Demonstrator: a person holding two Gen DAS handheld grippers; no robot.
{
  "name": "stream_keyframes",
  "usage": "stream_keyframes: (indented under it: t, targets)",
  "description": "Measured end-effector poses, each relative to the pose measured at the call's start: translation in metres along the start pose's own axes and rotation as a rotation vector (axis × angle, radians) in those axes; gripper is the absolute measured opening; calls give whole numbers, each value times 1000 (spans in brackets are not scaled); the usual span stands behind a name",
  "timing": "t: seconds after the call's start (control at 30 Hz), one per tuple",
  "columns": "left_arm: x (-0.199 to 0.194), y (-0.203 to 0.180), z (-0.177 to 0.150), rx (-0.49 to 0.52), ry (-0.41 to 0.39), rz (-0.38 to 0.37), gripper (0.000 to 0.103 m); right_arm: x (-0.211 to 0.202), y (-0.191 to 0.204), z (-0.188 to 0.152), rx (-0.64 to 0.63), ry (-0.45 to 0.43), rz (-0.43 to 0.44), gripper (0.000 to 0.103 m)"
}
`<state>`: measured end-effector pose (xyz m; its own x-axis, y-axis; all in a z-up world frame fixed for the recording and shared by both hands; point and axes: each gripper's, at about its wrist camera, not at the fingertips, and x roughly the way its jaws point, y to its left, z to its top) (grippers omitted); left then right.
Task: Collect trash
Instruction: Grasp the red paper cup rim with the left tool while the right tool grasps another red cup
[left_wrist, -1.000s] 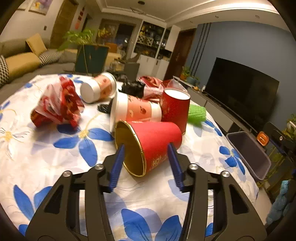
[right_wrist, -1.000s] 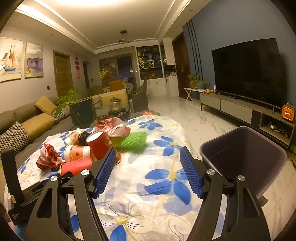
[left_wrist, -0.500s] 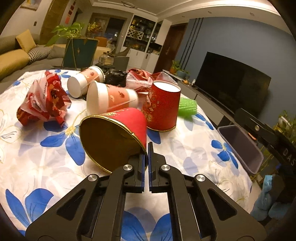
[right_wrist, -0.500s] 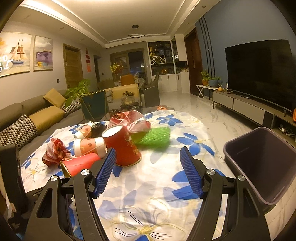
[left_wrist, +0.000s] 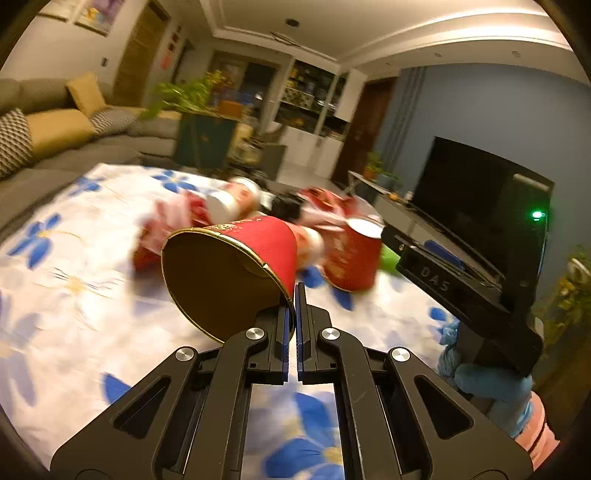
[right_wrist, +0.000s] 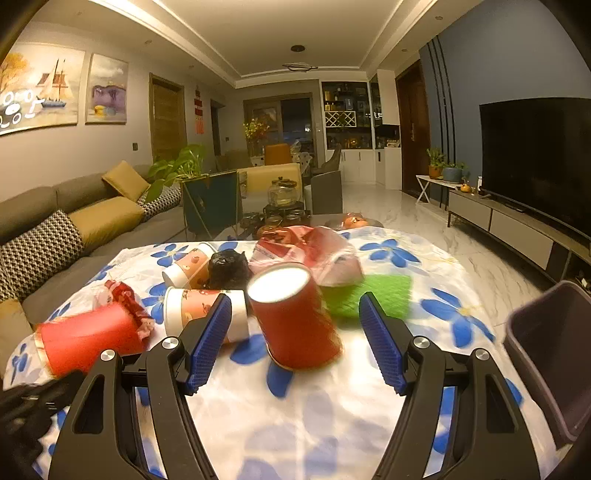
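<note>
My left gripper (left_wrist: 294, 295) is shut on the rim of a red paper cup (left_wrist: 236, 269) with a gold edge, and holds it lifted off the table with its mouth toward the camera. The same cup (right_wrist: 86, 341) shows at the lower left of the right wrist view. My right gripper (right_wrist: 293, 339) is open, its blue pads on either side of an upside-down red cup (right_wrist: 293, 317) that stands on the flowered tablecloth (right_wrist: 295, 406). Behind lie two white-and-pink cups (right_wrist: 205, 312), a black crumpled bag (right_wrist: 227, 267), red wrappers (right_wrist: 123, 295) and a green sponge (right_wrist: 369, 295).
A grey trash bin (right_wrist: 550, 350) stands on the floor off the table's right edge. A sofa (right_wrist: 55, 229) runs along the left, a TV and its cabinet (right_wrist: 517, 221) along the right. In the left wrist view the right gripper's body (left_wrist: 472, 288) and a blue-gloved hand (left_wrist: 491, 384) sit at the right.
My left gripper closed on the red cup's rim and has lifted it off the table. My right gripper has moved in toward the upside-down red cup, still open.
</note>
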<state>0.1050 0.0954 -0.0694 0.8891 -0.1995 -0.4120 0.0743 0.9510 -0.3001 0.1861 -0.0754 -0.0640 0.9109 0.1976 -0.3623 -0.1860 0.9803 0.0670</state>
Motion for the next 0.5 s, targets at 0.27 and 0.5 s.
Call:
stream_keyframes:
  t: [0.27, 0.5]
  targets:
    - [-2, 26, 10, -42, -20, 45, 2, 40, 12, 5, -24, 40, -26, 70]
    - [1, 29, 11, -55, -20, 41, 2, 53, 14, 4, -20, 83, -20, 60]
